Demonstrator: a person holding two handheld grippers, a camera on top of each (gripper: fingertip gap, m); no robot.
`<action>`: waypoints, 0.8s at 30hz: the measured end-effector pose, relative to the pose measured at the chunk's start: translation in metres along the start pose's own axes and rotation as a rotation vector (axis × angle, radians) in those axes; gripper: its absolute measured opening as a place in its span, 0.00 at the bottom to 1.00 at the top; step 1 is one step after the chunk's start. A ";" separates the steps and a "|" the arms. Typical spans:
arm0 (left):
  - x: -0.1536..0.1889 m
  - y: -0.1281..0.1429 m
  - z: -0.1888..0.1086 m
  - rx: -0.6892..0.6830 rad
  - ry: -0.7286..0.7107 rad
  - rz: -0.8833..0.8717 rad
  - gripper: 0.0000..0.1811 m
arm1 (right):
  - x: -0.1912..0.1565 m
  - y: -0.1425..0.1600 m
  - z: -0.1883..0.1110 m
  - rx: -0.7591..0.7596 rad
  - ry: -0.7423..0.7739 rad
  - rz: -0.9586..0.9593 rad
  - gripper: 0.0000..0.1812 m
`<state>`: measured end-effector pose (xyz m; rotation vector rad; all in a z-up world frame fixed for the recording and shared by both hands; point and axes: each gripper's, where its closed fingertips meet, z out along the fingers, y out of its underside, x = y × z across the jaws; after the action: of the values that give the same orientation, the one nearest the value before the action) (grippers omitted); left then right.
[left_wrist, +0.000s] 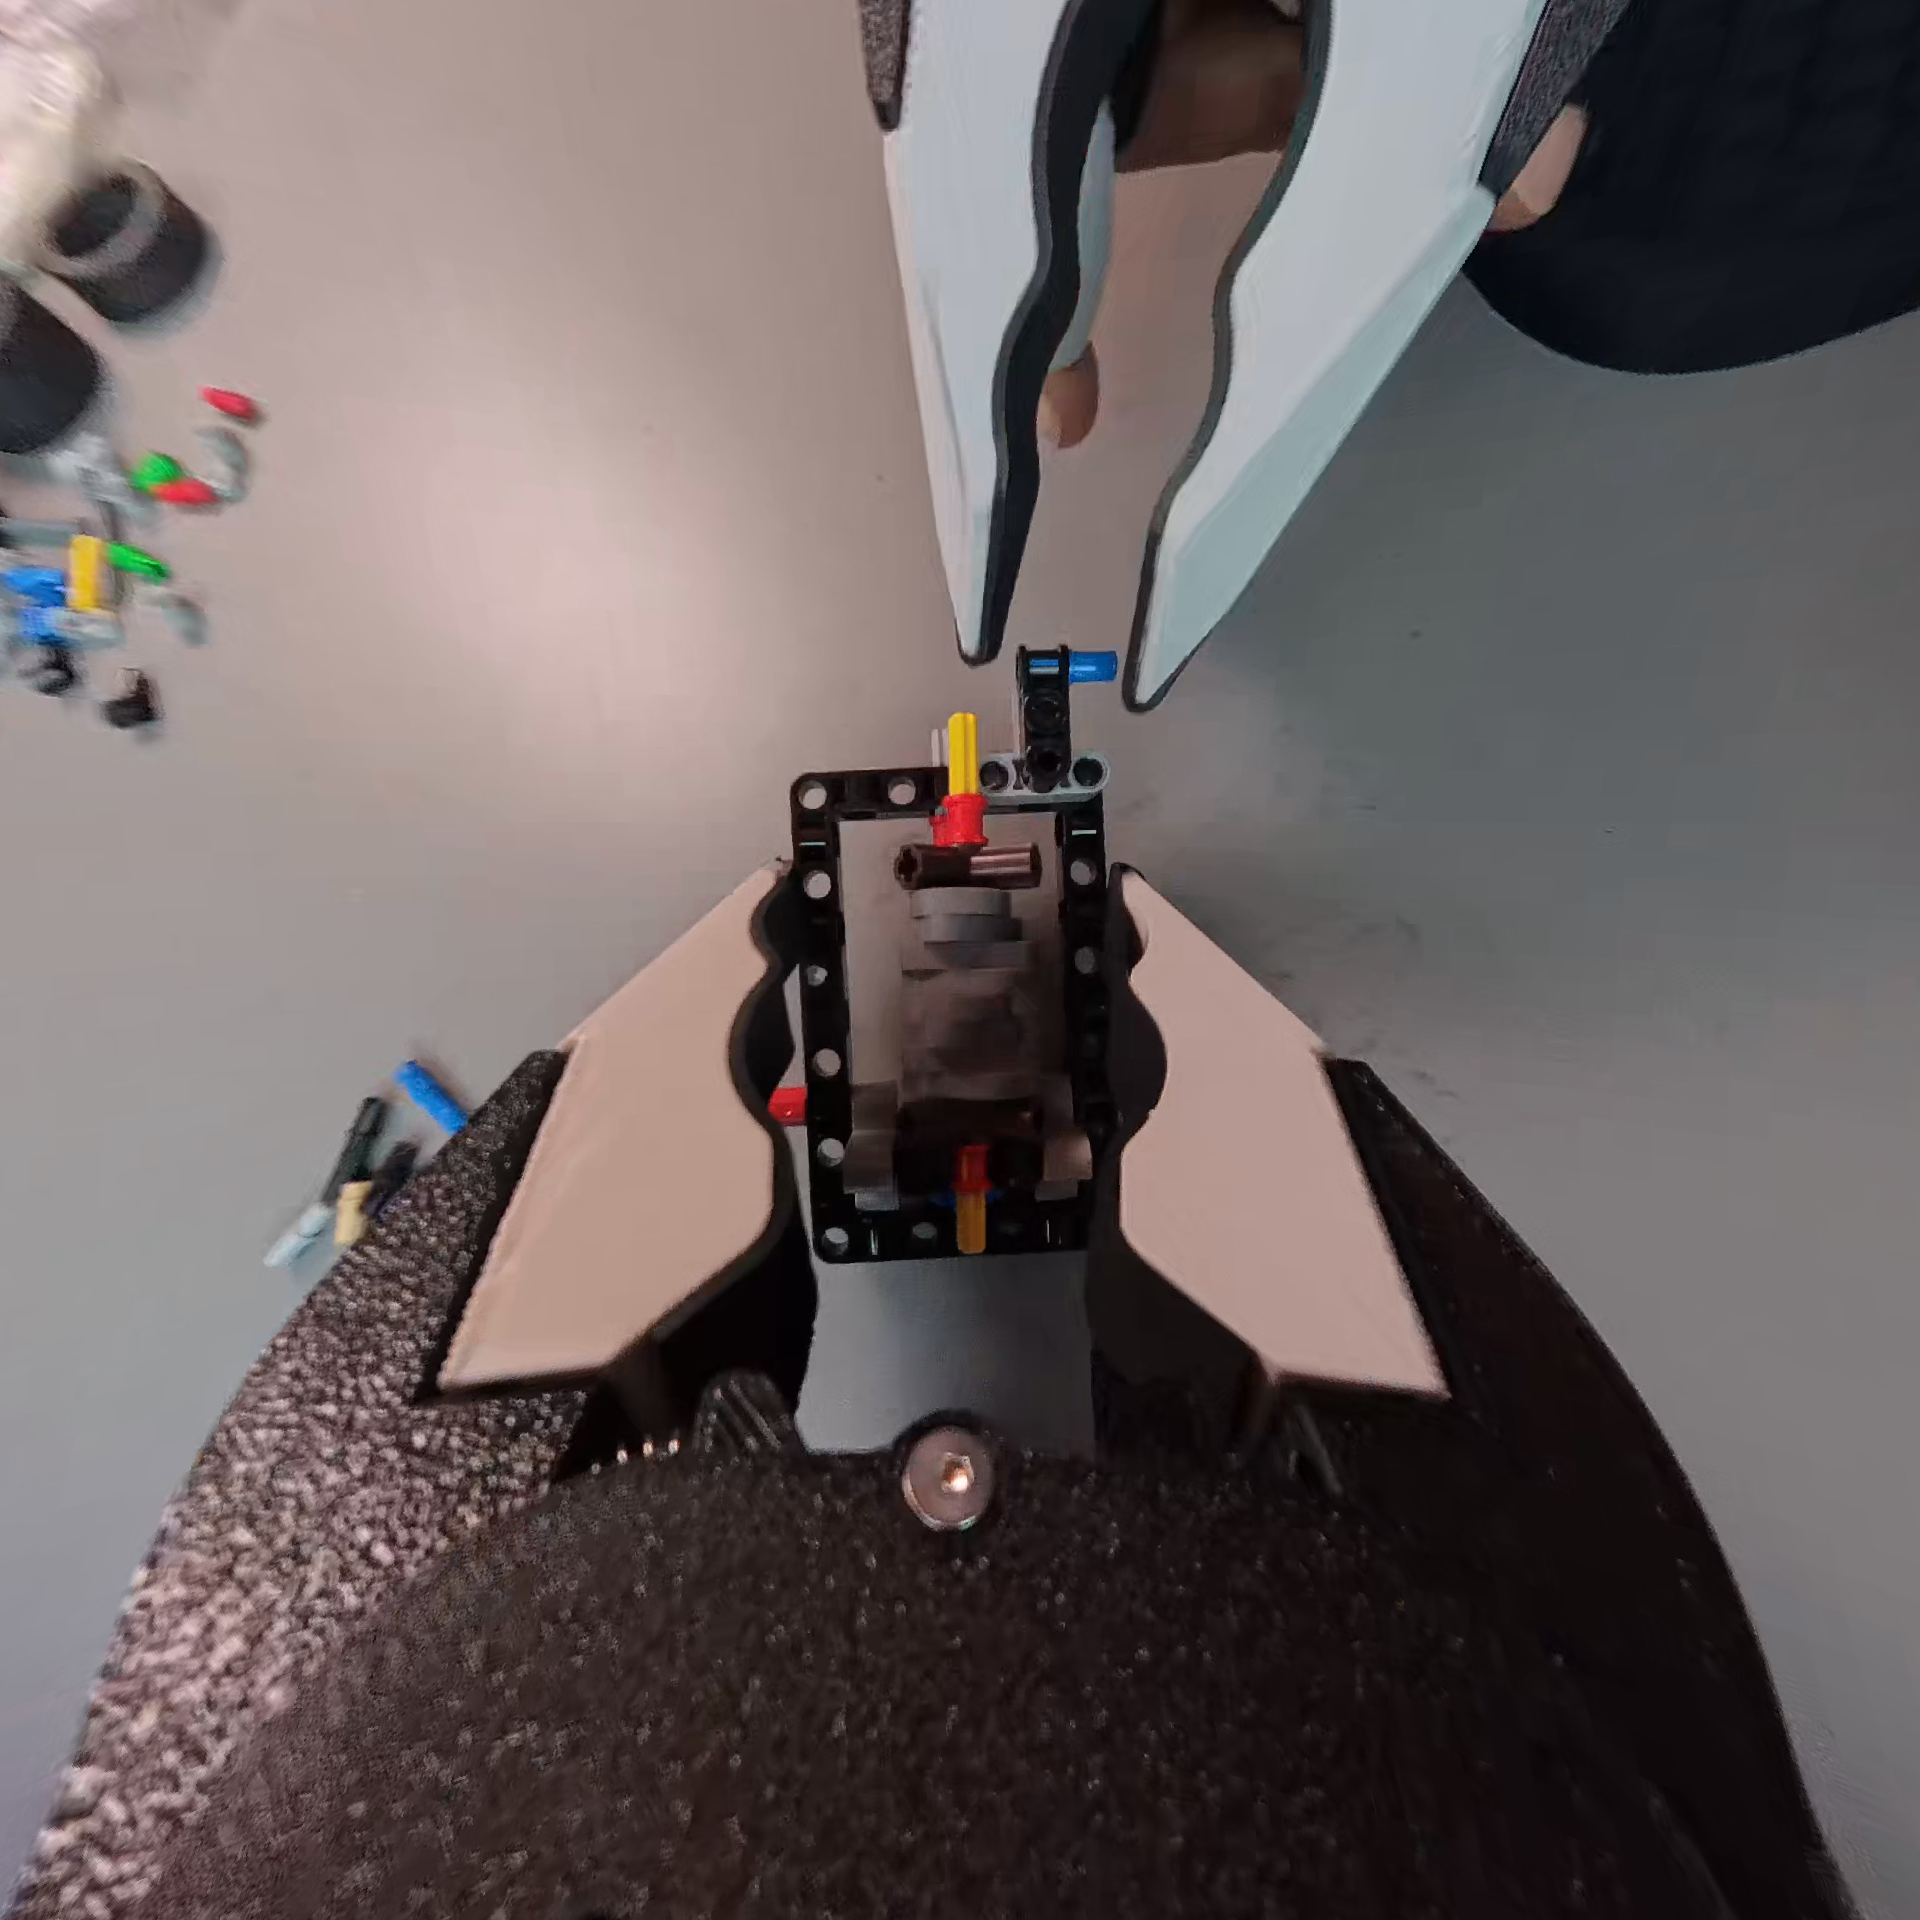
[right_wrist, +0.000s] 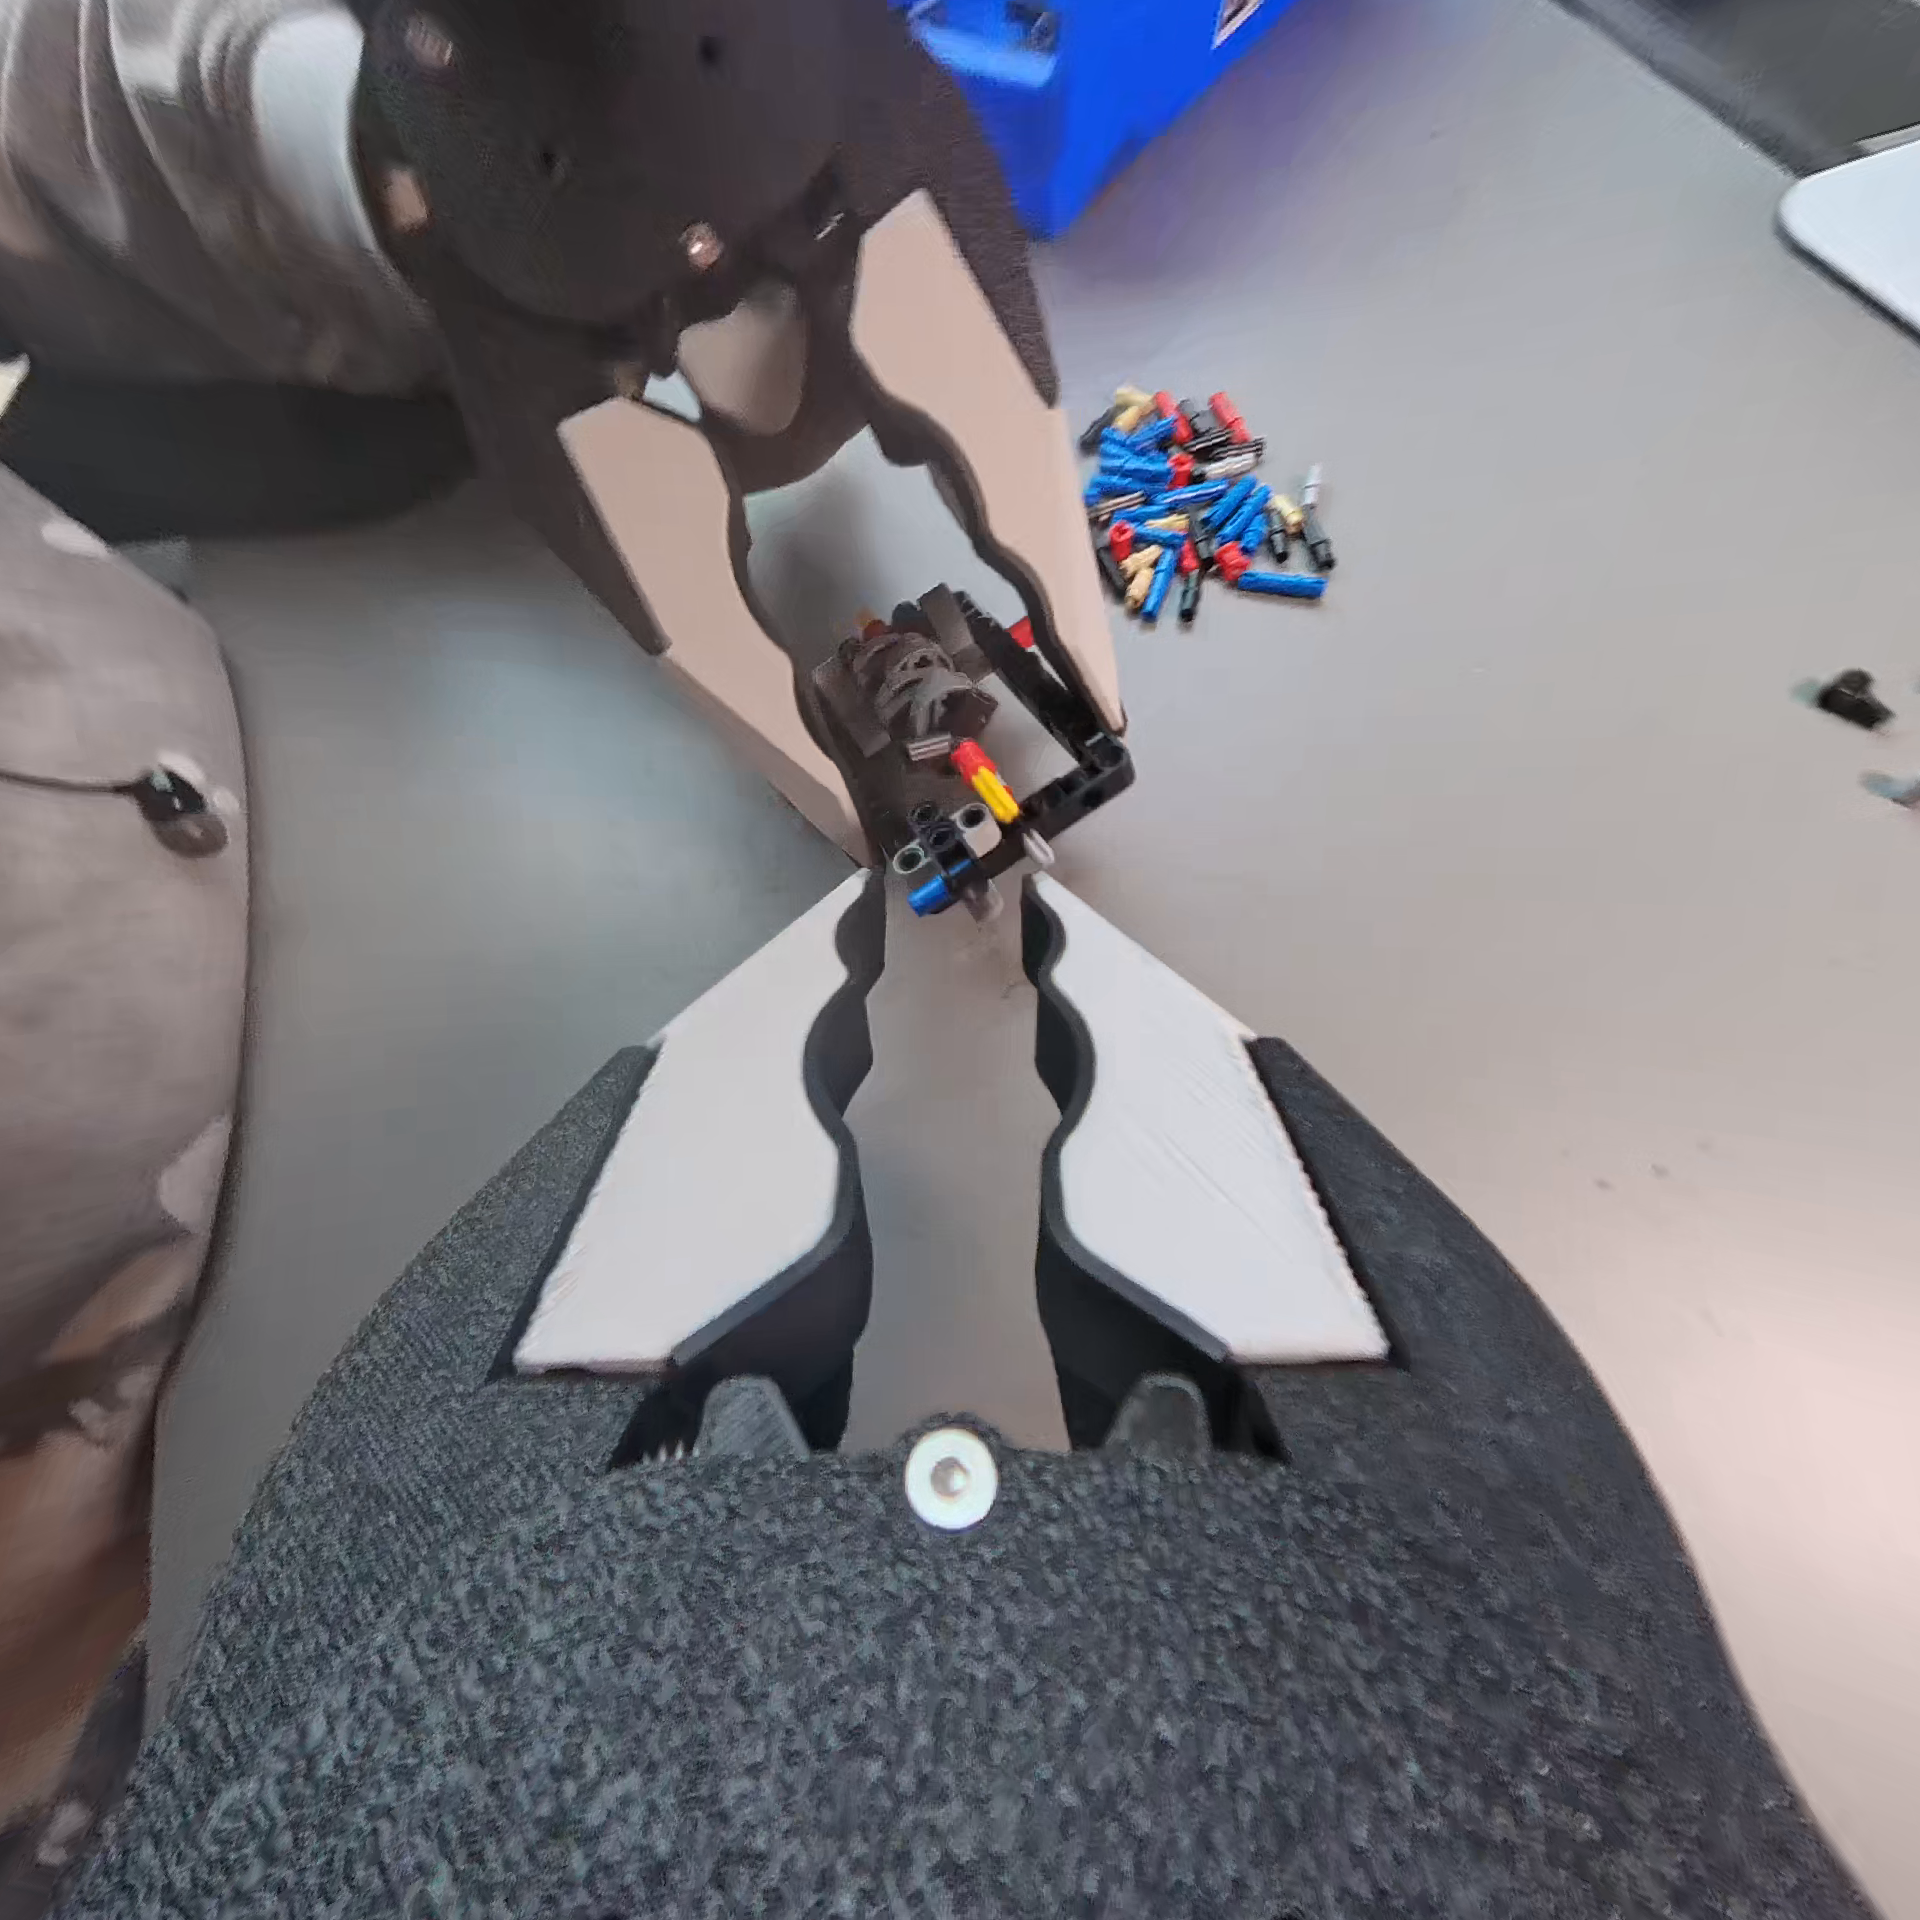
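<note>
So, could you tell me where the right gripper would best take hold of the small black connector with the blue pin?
Probably across the upright black connector itself, coming from the far end of the frame, which the left gripper clamps. It juts clear beyond the grey beam, and the open right gripper already straddles it. The blue pin sticks sideways, so grip below it.

left hand-held gripper (left_wrist: 948, 883) clamped, right hand-held gripper (right_wrist: 951, 878) parted

A matte grey table (right_wrist: 1507, 935) fills both views under soft, even light. Beyond the jaws sits a blue bin (right_wrist: 1081, 94); far right, a pale tray corner (right_wrist: 1860, 229).
</note>
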<state>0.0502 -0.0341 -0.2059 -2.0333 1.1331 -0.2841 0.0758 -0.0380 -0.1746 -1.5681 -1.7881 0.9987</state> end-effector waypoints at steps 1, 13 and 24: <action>-0.005 -0.002 -0.005 0.034 -0.056 0.015 0.32 | 0.003 -0.004 -0.004 0.035 0.030 0.048 0.15; -0.028 -0.034 -0.038 0.155 -0.568 0.304 0.33 | 0.006 -0.051 -0.003 0.290 0.176 0.221 0.11; -0.032 -0.035 -0.045 0.136 -0.639 0.379 0.33 | 0.003 -0.052 -0.002 0.291 0.216 0.059 0.11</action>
<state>0.0304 -0.0218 -0.1446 -1.5693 1.0163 0.4406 0.0469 -0.0372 -0.1314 -1.4892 -1.3902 1.0229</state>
